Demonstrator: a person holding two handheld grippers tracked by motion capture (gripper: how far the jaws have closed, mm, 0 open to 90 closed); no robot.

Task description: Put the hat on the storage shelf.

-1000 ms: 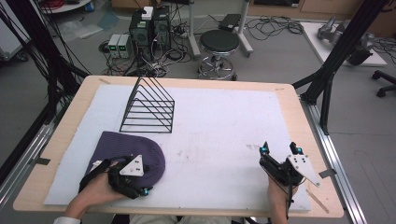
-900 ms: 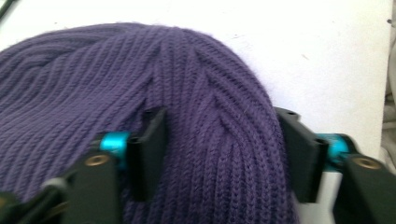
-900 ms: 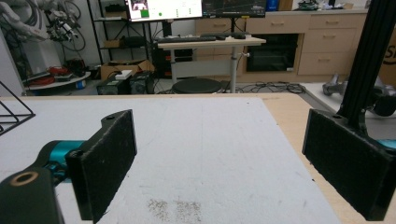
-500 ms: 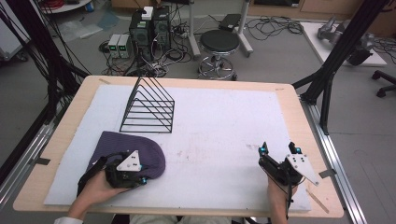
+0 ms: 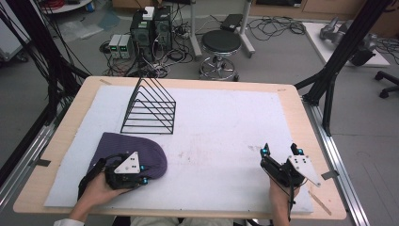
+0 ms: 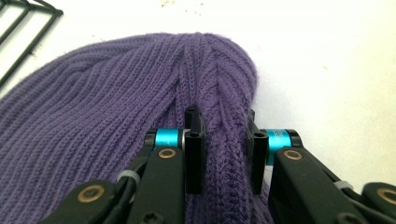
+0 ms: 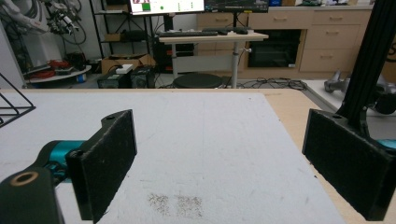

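The purple beanie (image 5: 129, 150) lies flat on the white mat (image 5: 216, 136) at the near left of the table (image 5: 301, 117), just in front of the black wire rack (image 5: 150, 107), which stands upright as a triangular frame of thin rods. In the high view the left gripper (image 5: 139, 178) rests on the near edge of the hat, held in the person's left hand (image 5: 96, 190); compared with a second ago it has swung round, its grey plate now tilted toward the hat's right end and its blue-tipped jaws pointing right rather than toward the person. The right gripper (image 5: 280, 153) sits at the near right of the mat, well apart from the hat, in much the same place as before, jaws pointing away from the person. The left gripper view brings out what the high view cannot: the beanie (image 6: 116, 140) is a ribbed knit whose ribs converge at the rounded crown, and the left gripper (image 6: 223, 151) has its jaws closed in on a raised fold of that knit, pinching it between the black pads, with a corner of the wire rack (image 6: 28, 32) at upper left. The right gripper view shows the right gripper (image 7: 233, 158) spread wide, its flat, felt-like pads holding nothing above the speckled mat (image 7: 201, 140), with a small smudge just ahead.
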